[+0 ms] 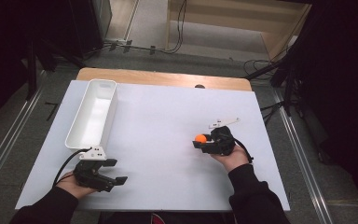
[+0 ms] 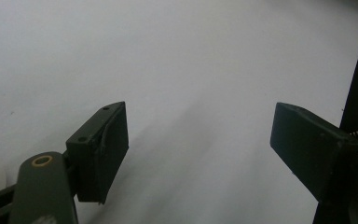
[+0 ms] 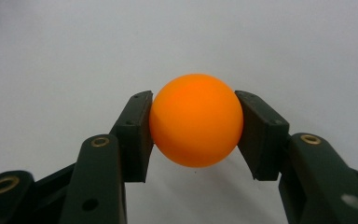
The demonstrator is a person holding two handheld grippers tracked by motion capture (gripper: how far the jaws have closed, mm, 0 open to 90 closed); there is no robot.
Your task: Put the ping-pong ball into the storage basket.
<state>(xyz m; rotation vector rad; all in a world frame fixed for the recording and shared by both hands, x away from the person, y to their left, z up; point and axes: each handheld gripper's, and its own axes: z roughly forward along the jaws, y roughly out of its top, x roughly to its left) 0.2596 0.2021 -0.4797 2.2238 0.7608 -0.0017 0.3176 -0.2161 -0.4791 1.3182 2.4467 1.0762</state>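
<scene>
A small orange ball (image 3: 196,120) is pinched between the two black jaws of my right gripper (image 3: 195,135), both pads pressing its sides over the white table surface. From the high view, the ball (image 1: 200,138) and right gripper (image 1: 201,141) sit right of the table's middle, the gripper pointing left. My left gripper (image 1: 113,171) rests near the front left of the table, jaws wide apart. In the left gripper view, that gripper (image 2: 200,140) holds nothing, with bare white surface between the jaws.
A long white bin (image 1: 106,100) lies at the back left of the white table top (image 1: 158,116), just beyond the left gripper. A wooden edge (image 1: 163,77) runs along the far side. Cables and dark stands surround the table.
</scene>
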